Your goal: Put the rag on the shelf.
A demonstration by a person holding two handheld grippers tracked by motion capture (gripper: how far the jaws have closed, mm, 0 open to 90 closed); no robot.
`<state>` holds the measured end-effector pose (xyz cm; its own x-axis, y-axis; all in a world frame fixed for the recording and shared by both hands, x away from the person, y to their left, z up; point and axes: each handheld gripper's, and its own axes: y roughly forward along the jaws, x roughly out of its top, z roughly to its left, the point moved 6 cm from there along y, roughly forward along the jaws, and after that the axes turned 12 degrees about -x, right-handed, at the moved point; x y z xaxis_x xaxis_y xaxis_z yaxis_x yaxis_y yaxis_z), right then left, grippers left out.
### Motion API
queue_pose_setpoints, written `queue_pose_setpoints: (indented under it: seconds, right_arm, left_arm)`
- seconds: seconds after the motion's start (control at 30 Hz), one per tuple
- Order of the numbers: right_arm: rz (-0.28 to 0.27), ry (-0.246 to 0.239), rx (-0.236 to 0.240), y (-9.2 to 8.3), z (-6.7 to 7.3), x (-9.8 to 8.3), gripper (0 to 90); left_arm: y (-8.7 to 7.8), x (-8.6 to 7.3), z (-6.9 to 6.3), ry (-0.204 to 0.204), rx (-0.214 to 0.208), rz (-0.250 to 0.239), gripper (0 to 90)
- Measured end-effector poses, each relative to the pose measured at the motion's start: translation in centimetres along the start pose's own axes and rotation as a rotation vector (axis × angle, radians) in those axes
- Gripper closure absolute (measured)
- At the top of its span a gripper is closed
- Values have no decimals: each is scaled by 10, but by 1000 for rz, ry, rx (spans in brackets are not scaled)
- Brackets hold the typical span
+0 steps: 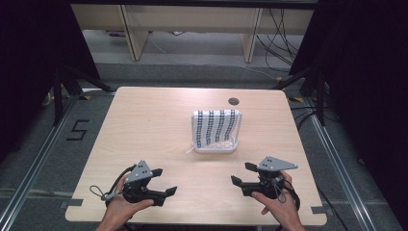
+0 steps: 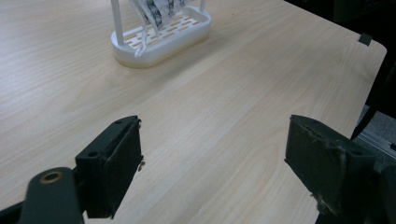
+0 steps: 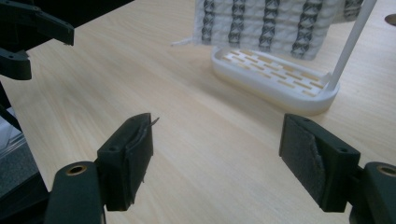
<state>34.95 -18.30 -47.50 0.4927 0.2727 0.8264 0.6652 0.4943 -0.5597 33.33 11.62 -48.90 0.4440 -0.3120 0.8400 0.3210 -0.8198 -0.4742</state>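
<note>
A pale wood worktop [image 1: 144,139] fills mid-frame in the high view. Just right of centre stands a white rack [image 1: 215,146] with a patterned cloth [image 1: 216,126] draped over it. At lower left the left gripper [image 1: 165,182] is spread, holding nothing; at lower right the right gripper [image 1: 243,173] is likewise spread.

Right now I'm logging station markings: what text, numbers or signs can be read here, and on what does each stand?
"5", in black tape on the grey floor left of the table.
The black marks on the white cloth over the rack are a woven pattern, not lettering.
Nothing else is readable.
</note>
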Motion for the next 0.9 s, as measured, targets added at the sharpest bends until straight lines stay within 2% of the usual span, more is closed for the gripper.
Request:
queue_pose_setpoints:
  seconds: [0.1,0.13,0.17,0.2,0.23,0.27,0.3,0.33,0.37,0.43,0.47,0.5,0.53,0.57,0.6,0.63,0.67,0.7,0.8,0.87,0.9]
  right_arm:
    - [0,-15,-6,0,0,-3,271]
    - [16,-12,-8,-1,1,-8,269]
    - [14,-19,5,0,0,-9,266]
    - [25,-1,7,-1,3,-12,266]
    - [23,-19,3,0,1,-14,265]
    - [40,-2,0,-2,3,-17,260]
    - [33,10,14,-1,5,-19,254]
    - [35,-17,5,-1,3,-20,246]
    - [35,-17,5,-1,3,-20,246]
    - [42,-9,15,-1,5,-27,230]
    - [66,11,6,-3,8,-30,220]
    - [66,11,6,-3,8,-30,220]
    - [74,1,-2,-4,8,-34,215]
    - [74,1,-2,-4,8,-34,215]
    - [51,-28,11,-2,7,-36,218]
    - [51,-28,11,-2,7,-36,218]
    - [59,-28,-8,-3,8,-38,219]
    - [62,-43,-23,-3,9,-41,220]
    - [76,-33,-8,-3,13,-43,221]
    - [66,-70,-29,-2,9,-44,221]
    - [71,-66,-21,-1,10,-44,221]
  left_arm:
    - [1,-4,-1,-1,-1,-1,179]
    - [1,-9,-3,-3,0,12,179]
    - [1,-9,-3,-3,0,12,179]
    - [2,-13,-5,2,7,18,179]
    - [2,-13,-5,2,7,18,179]
    - [2,-17,-6,14,10,25,179]
    - [2,-17,-6,14,10,25,179]
    - [2,-19,-8,11,19,18,179]
    - [2,-19,-8,11,19,18,179]
    - [2,-24,-8,33,26,40,179]
    - [3,-25,-9,34,29,41,179]
    - [3,-25,-9,34,29,41,179]
    - [3,-27,-9,15,23,29,179]
    - [3,-27,-9,15,23,29,179]
    - [4,-31,-9,15,18,27,179]
    - [4,-31,-9,15,18,27,179]
    - [3,-34,-8,25,25,49,179]
    - [3,-35,-9,21,39,43,179]
    - [3,-37,-8,21,34,46,180]
    - [4,-37,-8,19,31,41,179]
    - [3,-37,-7,21,31,51,179]
